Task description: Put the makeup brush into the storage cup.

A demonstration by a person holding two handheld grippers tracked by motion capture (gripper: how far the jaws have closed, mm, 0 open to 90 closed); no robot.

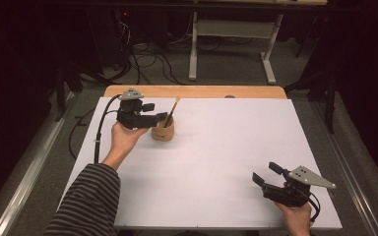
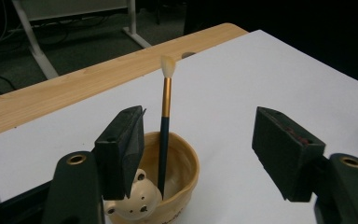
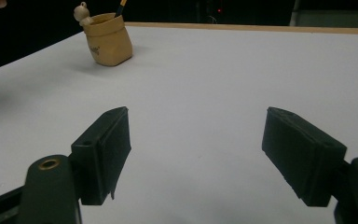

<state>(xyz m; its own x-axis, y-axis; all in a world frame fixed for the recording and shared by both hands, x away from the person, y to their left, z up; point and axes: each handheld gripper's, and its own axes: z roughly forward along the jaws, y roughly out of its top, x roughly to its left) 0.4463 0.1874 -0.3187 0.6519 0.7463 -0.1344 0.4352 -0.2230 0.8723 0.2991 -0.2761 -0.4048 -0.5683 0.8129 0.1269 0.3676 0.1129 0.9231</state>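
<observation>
Brush stands in the tan cup, far left of the white sheet | your left gripper spread, brush unpinched | your right gripper spread, well apart.

Tan bear-faced ceramic cup with a wooden-handled brush stands as the sole obstacle on the white-covered desk; the left claw crowds its left rim. Right of and nearer than the cup, open surface.
</observation>
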